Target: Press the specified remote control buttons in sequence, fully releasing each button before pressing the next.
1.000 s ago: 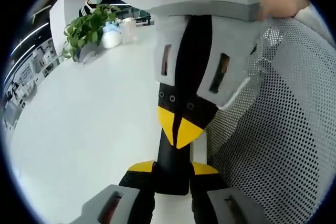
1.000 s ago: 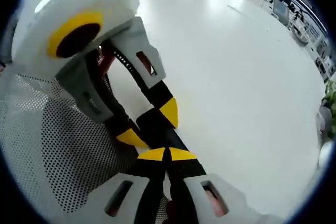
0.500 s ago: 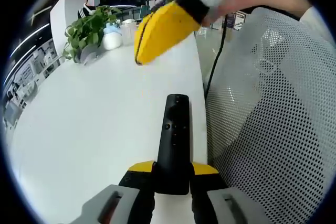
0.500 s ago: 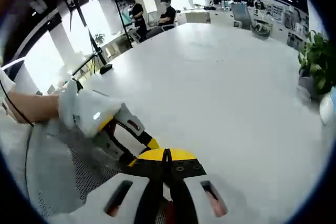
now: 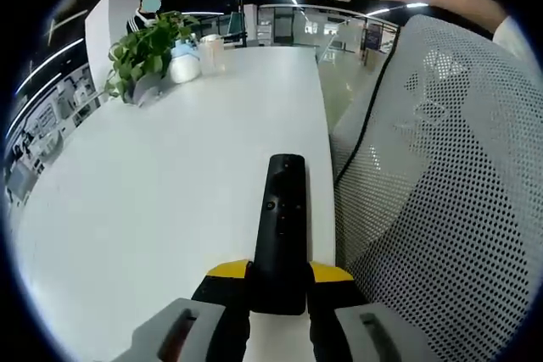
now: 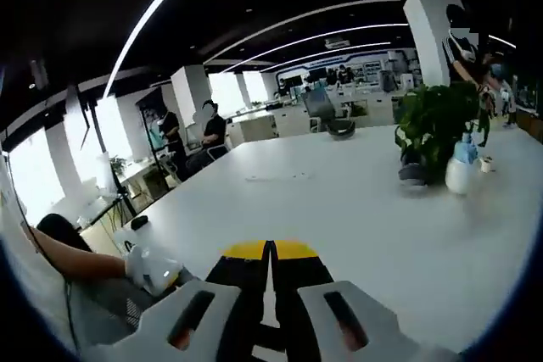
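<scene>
My left gripper (image 5: 280, 281) pinches the remote (image 5: 282, 226) flat over the table (image 5: 153, 201), buttons up for pressing; my right gripper (image 6: 270, 253), jaws pressed together, hangs clear.

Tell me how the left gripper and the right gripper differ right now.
The left gripper is shut on the black remote, which lies along the white table; the right gripper is shut with nothing between its fingers. The left gripper sits low at the table, beside a mesh chair back; the right gripper is raised, looking level across the table toward a potted plant. Both have yellow-tipped black fingers.
</scene>
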`<state>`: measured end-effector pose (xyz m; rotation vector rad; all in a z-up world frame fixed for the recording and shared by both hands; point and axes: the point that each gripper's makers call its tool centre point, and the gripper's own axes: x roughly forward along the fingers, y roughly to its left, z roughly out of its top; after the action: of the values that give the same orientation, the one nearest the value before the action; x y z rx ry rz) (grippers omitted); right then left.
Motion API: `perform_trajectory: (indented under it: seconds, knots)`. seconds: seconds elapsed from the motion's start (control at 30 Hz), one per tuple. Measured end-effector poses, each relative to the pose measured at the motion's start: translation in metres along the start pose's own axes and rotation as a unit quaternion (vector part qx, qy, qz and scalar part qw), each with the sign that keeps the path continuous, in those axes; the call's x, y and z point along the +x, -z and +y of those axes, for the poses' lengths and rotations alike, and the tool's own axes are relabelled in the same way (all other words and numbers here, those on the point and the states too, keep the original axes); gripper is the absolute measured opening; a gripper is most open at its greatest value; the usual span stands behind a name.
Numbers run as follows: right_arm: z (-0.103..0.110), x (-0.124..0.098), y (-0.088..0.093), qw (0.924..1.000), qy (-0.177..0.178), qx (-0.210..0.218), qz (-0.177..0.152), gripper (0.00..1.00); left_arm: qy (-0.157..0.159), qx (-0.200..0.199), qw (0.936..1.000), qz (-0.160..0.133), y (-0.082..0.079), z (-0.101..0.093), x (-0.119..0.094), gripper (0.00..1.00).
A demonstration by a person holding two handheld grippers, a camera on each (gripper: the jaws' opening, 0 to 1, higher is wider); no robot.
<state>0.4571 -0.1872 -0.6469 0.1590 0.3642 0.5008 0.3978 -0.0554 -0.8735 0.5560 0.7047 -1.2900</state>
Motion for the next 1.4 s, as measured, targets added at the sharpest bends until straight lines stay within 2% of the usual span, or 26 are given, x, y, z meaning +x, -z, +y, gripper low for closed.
perform_trajectory:
  seconds: [0.1,0.2,0.3,0.43,0.5,0.57,0.9,0.97,1.07,1.17,1.3,1.4]
  knots:
    - [-0.018,-0.013,-0.001,0.9977,0.054,-0.037,-0.016,0.05,0.0,0.001,1.0,-0.001,0.0,0.0,0.0,0.25]
    - [-0.022,-0.018,0.005,0.9962,0.077,-0.036,-0.023,0.13,0.001,0.002,1.0,0.001,0.0,0.0,0.0,0.25]
    - [-0.031,-0.016,0.011,0.9905,0.109,-0.081,-0.017,0.29,0.002,0.003,1.0,0.004,0.0,0.0,0.0,0.25]
    - [-0.031,-0.01,0.013,0.9878,0.131,-0.073,-0.042,0.52,0.0,0.0,1.0,0.004,0.0,0.0,0.001,0.25]
    - [-0.034,-0.006,0.015,0.9841,0.146,-0.091,-0.044,0.59,-0.001,-0.001,1.0,0.001,0.0,0.0,0.0,0.25]
    - [-0.036,-0.003,0.018,0.9789,0.155,-0.132,-0.024,0.64,0.001,0.002,1.0,0.003,0.0,0.0,0.0,0.25]
    - [-0.036,0.006,0.038,0.9732,0.14,-0.182,0.02,0.78,0.003,0.005,0.9999,0.014,-0.005,0.004,0.006,0.25]
    - [-0.041,0.006,0.041,0.9741,0.141,-0.175,0.029,0.79,0.002,0.006,0.9998,0.017,-0.005,0.004,0.007,0.25]
    - [-0.045,0.005,0.048,0.9809,0.138,-0.131,0.039,0.8,0.002,0.004,0.9999,0.01,-0.003,0.003,0.005,0.25]
    - [-0.047,0.004,0.05,0.9818,0.139,-0.122,0.042,0.8,0.0,0.002,1.0,0.003,-0.004,0.003,0.005,0.25]
    - [-0.048,0.001,0.048,0.9824,0.14,-0.118,0.038,0.81,-0.011,-0.008,0.9999,0.009,-0.004,0.002,0.005,0.25]
    - [-0.043,0.003,0.051,0.9874,0.12,-0.096,0.039,0.77,-0.016,-0.013,0.9997,0.015,-0.004,0.002,0.005,0.25]
